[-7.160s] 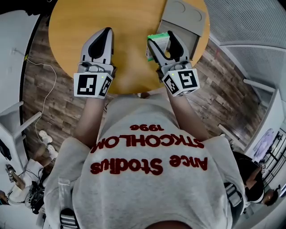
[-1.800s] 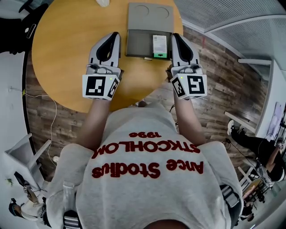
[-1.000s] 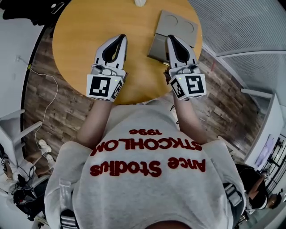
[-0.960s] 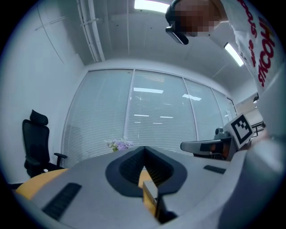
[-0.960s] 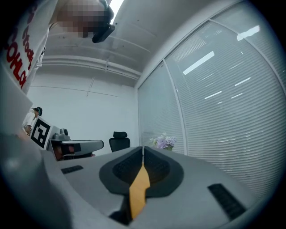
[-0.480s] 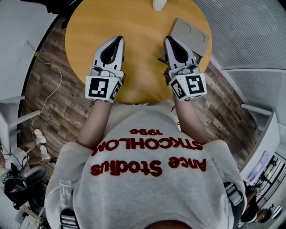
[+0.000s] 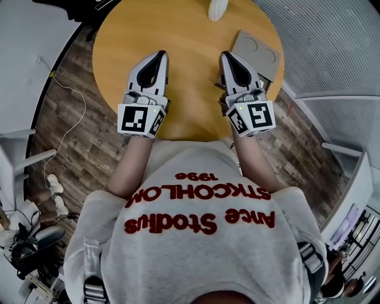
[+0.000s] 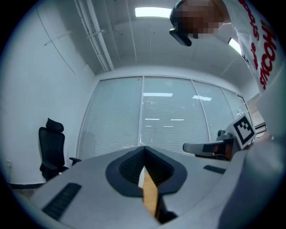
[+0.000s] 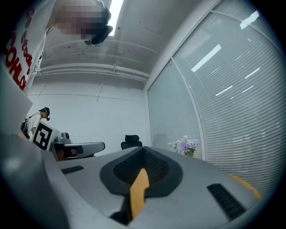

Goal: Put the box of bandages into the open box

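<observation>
Over the round wooden bench [image 7: 184, 35] we saw two pairs of tongs held level and side by side by a person [image 7: 202, 237] in a grey shirt. The grey open box [image 7: 259, 50] lay near the bench's edge, its flap with two round hollows turned up. The right tongs [image 7: 227, 57] hung over the box's near left part and covered it. The left tongs [image 7: 159, 56] were well apart from the box, to its left.

From the left tongs' [image 8: 144, 152] own view we found the jaws closed tip to tip with nothing gripped; only a sliver of bench top showed through the gap behind the tips. The right tongs [image 9: 143, 151] were likewise closed tight and empty.

We could not see the box of bandages in any view. The part of the open box where it might have lain was hidden behind the right tongs. A small white object [image 7: 217, 8] sat beyond the open box and to its left.
</observation>
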`<state>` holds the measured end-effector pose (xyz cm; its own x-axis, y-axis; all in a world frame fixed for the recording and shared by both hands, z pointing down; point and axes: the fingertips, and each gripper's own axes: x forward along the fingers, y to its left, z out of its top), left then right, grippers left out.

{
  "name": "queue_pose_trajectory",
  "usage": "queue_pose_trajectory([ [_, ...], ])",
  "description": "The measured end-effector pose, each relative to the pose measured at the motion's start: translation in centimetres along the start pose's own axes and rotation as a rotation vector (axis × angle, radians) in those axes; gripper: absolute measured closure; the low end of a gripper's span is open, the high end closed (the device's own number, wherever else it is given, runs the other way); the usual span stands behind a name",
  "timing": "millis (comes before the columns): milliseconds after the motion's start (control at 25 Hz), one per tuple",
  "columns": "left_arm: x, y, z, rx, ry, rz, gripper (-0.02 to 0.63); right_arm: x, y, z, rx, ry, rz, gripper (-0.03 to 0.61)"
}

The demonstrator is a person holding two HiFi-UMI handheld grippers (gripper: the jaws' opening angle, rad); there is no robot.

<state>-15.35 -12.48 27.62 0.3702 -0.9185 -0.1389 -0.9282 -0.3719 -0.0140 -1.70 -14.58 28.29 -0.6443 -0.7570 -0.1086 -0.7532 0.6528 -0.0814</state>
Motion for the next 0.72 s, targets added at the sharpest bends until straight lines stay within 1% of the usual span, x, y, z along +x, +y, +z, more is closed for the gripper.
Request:
queue_pose_trajectory([
  [280,-0.5,0.9,-0.2,0.014,0.005,0.008,0.611,0.3,0.0,0.1,0.010,-0.011,0.001,0.572],
  [520,-0.8,1.8,-0.5,0.009,0.018,0.025,0.611,0.5,-0.7,0.5,0.030,-0.028,-0.016,0.572],
  [720,-0.9,2.2,-0.3,0.011,0.017,0.029,0.611,0.7,-0.4,0.4,0.027,-0.024,-0.015,0.572],
])
